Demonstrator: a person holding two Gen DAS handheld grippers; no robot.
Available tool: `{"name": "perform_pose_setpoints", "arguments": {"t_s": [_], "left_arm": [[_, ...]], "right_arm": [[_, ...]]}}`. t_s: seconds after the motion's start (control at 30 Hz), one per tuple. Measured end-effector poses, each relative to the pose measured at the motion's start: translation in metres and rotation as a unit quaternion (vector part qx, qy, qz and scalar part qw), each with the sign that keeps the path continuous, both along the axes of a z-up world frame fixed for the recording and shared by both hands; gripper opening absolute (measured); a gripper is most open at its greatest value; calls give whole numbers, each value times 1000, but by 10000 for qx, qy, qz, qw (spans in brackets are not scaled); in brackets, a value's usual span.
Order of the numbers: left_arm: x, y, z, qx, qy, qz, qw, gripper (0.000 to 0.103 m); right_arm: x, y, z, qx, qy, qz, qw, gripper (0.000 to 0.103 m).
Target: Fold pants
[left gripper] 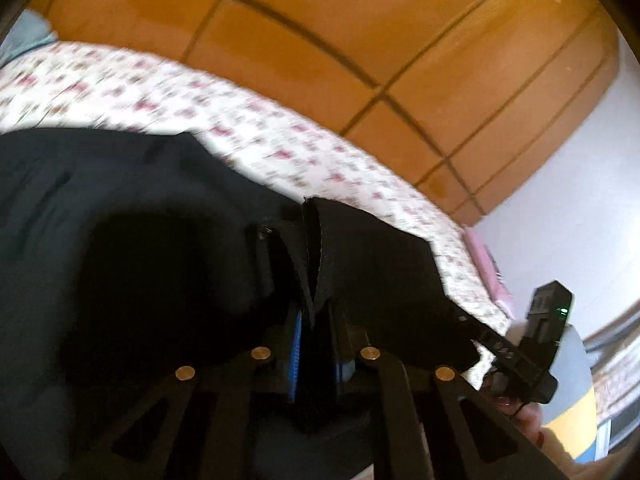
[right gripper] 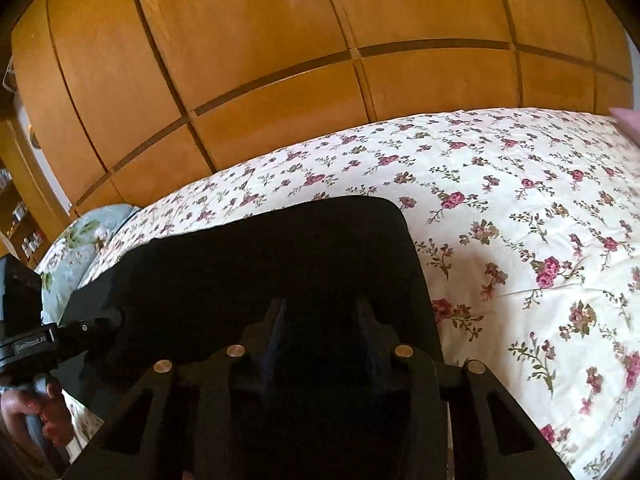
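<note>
- Black pants point(right gripper: 264, 264) lie on the floral bedsheet point(right gripper: 520, 208), near the front edge of the bed; in the right wrist view they show one rounded, doubled-looking end, so at least one fold seems made.
- Left gripper point(left gripper: 314, 280): jaws pressed nearly together, pinching a raised edge of the pants cloth between the blue pads.
- Right gripper point(right gripper: 320, 320): jaws part spread over the dark cloth; cannot tell if the pads press it, too dark.
- Judgement: mid-fold, an edge lifted and the next fold not laid down; flattening still left.
- Around: wooden wardrobe point(right gripper: 280, 60) behind the bed, pale blue-green pillow point(right gripper: 76, 240) at the left end, pink item point(left gripper: 486, 264) at the bed's far corner.
- Person's hand point(right gripper: 28, 412) holds the other gripper's handle at lower left.
- Nothing on the sheet blocks the fold; left view is blurred.
</note>
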State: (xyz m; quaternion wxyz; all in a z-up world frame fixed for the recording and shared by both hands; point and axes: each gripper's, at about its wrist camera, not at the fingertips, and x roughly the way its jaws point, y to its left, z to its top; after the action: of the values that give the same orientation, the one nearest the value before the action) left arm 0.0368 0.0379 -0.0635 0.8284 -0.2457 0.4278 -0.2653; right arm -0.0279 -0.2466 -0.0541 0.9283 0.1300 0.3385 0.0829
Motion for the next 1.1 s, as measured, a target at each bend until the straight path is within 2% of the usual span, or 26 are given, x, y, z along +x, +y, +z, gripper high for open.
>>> {"name": "perform_pose_setpoints", "arguments": {"t_s": [0.1,0.2,0.33,0.4,0.43,0.5,0.6,0.7,0.8,0.93,1.1], "left_arm": [[4,9,-16,-382,187,120,9990,12],[0,0,-13,-5,-125,60,9999,12],[-3,5,-13,0,-190,127,9997,20],[-8,10,-10,-50,-191,227,9995,25],[-14,16,-6,-106,-217,312,9992,28],[-21,25,-1,-122,-334,448,9984,29],[-39,45,9,-65,-622,706,9955,33],[-55,75,15,-117,-756,1119,9908,39],[-69,108,16,-156,-754,1740,9817,41],[-93,149,14,-191,-697,2496,9656,50],[-133,198,9,-170,-613,3409,9380,54]], "right_arm": [[-2,7,-7,-116,-60,-1,9999,35],[-4,18,-10,-521,-235,110,9983,43],[-11,32,-13,-1070,-492,185,9929,46],[-12,36,-11,-1168,-466,93,9920,47],[-11,37,-9,-1201,-427,72,9918,50],[-11,42,-1,-1220,-359,114,9918,52],[-18,54,10,-1116,-516,361,9918,52],[-15,76,11,-1216,-478,819,9880,49],[-9,94,6,-1049,-365,1218,9863,41],[-2,117,-2,-831,-283,1651,9824,44],[-7,126,-13,-738,-399,1577,9839,46]]}}
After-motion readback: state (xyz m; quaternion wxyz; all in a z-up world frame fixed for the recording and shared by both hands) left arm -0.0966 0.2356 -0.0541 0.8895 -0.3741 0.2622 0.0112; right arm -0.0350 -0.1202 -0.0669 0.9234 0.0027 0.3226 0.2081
